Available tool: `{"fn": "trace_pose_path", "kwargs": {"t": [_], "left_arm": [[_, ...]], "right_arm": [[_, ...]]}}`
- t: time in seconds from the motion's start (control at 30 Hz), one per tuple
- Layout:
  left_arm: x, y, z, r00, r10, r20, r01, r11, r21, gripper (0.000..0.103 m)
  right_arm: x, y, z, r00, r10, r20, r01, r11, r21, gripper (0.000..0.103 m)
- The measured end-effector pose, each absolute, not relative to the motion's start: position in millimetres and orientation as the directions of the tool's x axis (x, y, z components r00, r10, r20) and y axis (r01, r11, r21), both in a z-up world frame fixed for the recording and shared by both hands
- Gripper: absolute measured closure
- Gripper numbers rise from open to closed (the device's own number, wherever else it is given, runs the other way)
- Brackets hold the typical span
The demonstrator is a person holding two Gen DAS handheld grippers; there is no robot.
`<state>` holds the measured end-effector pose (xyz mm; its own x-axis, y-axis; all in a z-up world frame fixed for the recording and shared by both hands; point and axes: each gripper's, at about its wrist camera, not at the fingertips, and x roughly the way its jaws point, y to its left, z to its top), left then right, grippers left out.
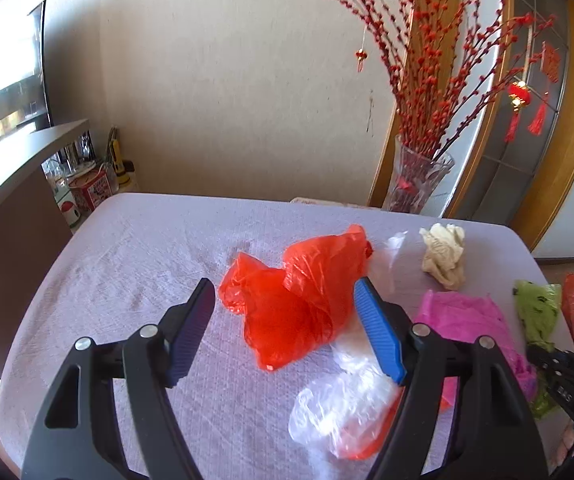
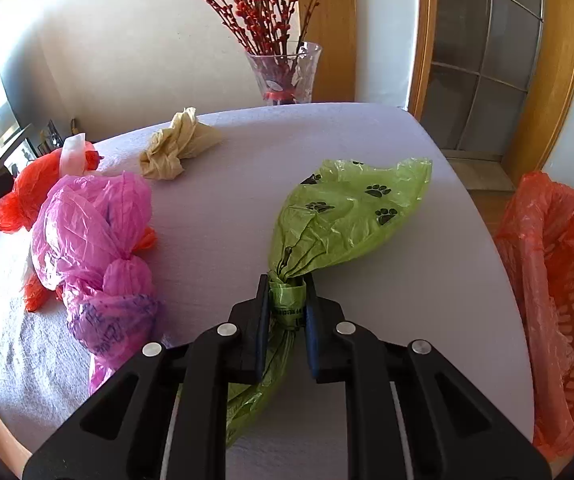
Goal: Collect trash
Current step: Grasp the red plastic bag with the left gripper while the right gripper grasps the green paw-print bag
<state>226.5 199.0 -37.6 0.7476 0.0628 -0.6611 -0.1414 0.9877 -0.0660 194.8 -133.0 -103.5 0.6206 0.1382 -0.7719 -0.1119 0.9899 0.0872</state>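
My left gripper (image 1: 285,300) is open above the table, its fingers on either side of a crumpled red plastic bag (image 1: 295,300). A clear plastic bag (image 1: 339,404) lies just below it. My right gripper (image 2: 285,292) is shut on the knot of a green paw-print bag (image 2: 351,216), which lies on the table; the green bag also shows in the left wrist view (image 1: 537,312). A pink bag (image 2: 91,232) lies to its left and also shows in the left wrist view (image 1: 463,316). A beige bag (image 2: 179,144) sits further back.
The table (image 2: 247,184) has a lilac cloth. An orange basket lined with an orange bag (image 2: 563,280) stands off the table's right edge. A glass vase of red branches (image 2: 285,76) stands behind the far edge. A shelf unit (image 1: 11,184) is at the left.
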Motion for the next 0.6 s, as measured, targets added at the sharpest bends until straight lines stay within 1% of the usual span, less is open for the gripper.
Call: {"fn": "trace_pose_path", "kwargs": {"t": [0.03,0.1,0.23,0.27,0.3,0.33,0.4,0.43,0.47,0.5,0.6], "left_arm": [[230,200,-39,0.741,0.063,-0.669,-0.143,0.988,-0.065,0.032],[239,203,-44,0.725,0.064,-0.686,-0.147,0.987,-0.064,0.028],[250,203,-59,0.680,0.054,-0.731,-0.134,0.990,-0.052,0.028],[251,203,-62,0.674,0.050,-0.737,-0.131,0.990,-0.053,0.033],[252,204,-64,0.670,0.040,-0.742,-0.124,0.991,-0.059,0.043],[252,203,-67,0.664,0.024,-0.747,-0.113,0.991,-0.068,0.049],[251,202,-69,0.663,0.010,-0.748,-0.095,0.993,-0.072,0.067],[251,201,-69,0.665,0.010,-0.747,-0.091,0.994,-0.068,0.071],[250,200,-69,0.668,0.008,-0.745,-0.086,0.994,-0.066,0.078],[249,200,-68,0.670,0.006,-0.742,-0.083,0.994,-0.067,0.083],[241,201,-61,0.690,0.019,-0.723,-0.094,0.994,-0.064,0.086]], "right_arm": [[195,-133,-103,0.620,0.139,-0.772,-0.113,0.990,0.088,0.087],[196,-131,-103,0.619,0.141,-0.773,-0.116,0.989,0.087,0.087],[199,-130,-104,0.618,0.143,-0.773,-0.120,0.989,0.087,0.087],[199,-131,-104,0.617,0.145,-0.773,-0.120,0.989,0.089,0.087],[199,-131,-104,0.617,0.145,-0.773,-0.120,0.989,0.090,0.087],[199,-131,-104,0.617,0.145,-0.773,-0.119,0.989,0.090,0.087],[199,-131,-103,0.617,0.146,-0.773,-0.119,0.989,0.092,0.087],[198,-131,-104,0.617,0.147,-0.773,-0.119,0.989,0.093,0.087],[198,-132,-103,0.618,0.147,-0.772,-0.118,0.989,0.094,0.087],[197,-132,-103,0.619,0.148,-0.771,-0.118,0.988,0.095,0.087],[193,-136,-100,0.628,0.150,-0.763,-0.115,0.988,0.100,0.087]]}}
